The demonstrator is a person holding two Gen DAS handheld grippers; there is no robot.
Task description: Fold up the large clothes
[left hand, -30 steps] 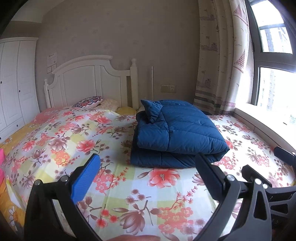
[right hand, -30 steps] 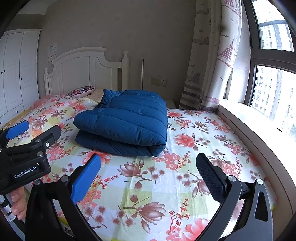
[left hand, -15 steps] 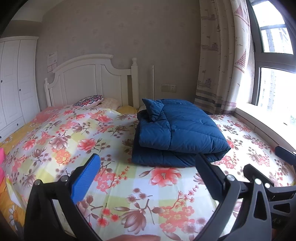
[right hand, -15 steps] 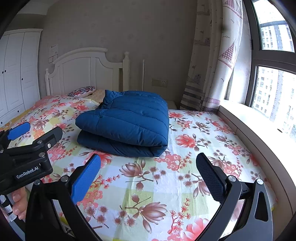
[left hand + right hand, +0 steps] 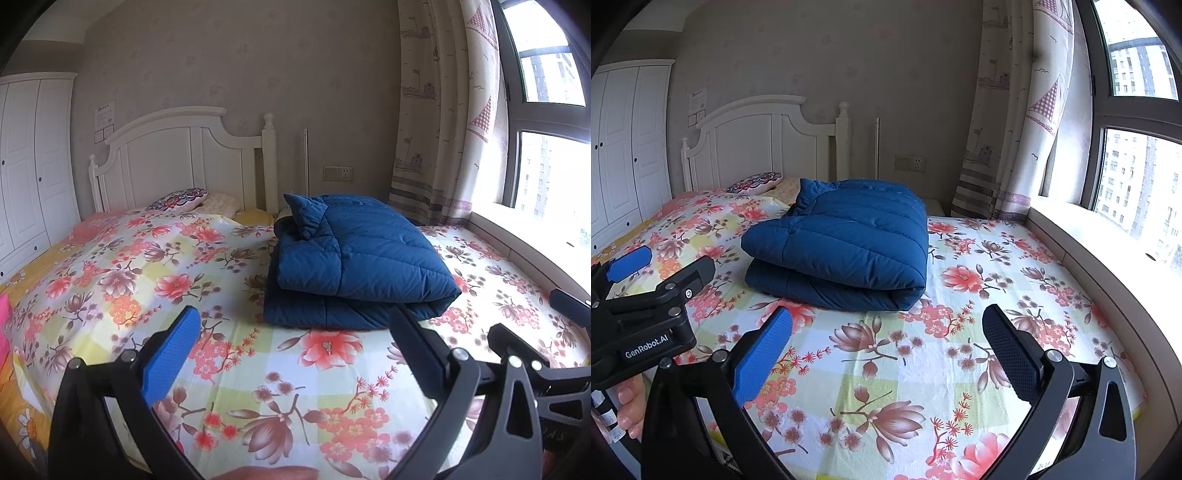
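A dark blue quilted down coat (image 5: 354, 266) lies folded into a thick rectangle on the floral bedsheet (image 5: 147, 266), its collar sticking up at the back left. It also shows in the right wrist view (image 5: 846, 251). My left gripper (image 5: 295, 332) is open and empty, held above the sheet in front of the coat, apart from it. My right gripper (image 5: 886, 332) is open and empty, also short of the coat. The left gripper shows at the left edge of the right wrist view (image 5: 653, 280).
A white headboard (image 5: 184, 158) and pillows (image 5: 184, 194) stand behind the coat. A white wardrobe (image 5: 26, 162) is at the left. A window sill (image 5: 1108, 240) and curtain (image 5: 1015, 110) run along the right side of the bed.
Both grippers have drifted slightly back and up from the coat; both stay open. The coat has not moved.
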